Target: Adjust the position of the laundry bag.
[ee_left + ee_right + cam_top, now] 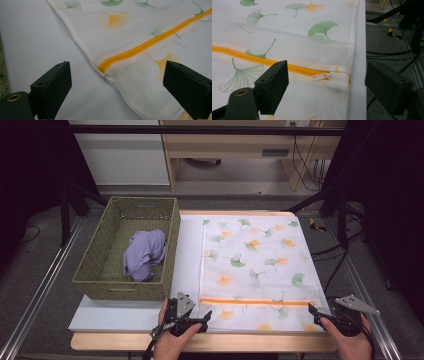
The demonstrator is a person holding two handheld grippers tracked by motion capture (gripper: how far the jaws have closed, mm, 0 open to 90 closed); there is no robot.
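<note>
A: Biggest first: the table point(130, 317) carries a basket point(95, 270) with a purple cloth point(145, 254) in it, and beside that a flat mesh bag point(257, 265) printed with ginkgo leaves. An orange zipper point(260, 302) runs across the bag's near end.

B: And the grippers?

A: The left gripper point(202, 316) sits at the bag's near left corner, jaws wide apart and holding nothing; in its own view the zipper's closed end point(103, 67) lies between them. The right gripper point(314, 310) is at the near right corner, jaws spread too, also empty. The white pull tab point(318, 77) lies just ahead of them, flat on the mesh.

B: What could go wrong?

A: I'd judge the tab is the risk. It is small and flat, so the right jaws could pinch mesh with it or slip off. If the left corner isn't pinned, the bag may slide or bunch as the zipper is pulled.

B: Any writing?

A: None that I can read.
</note>
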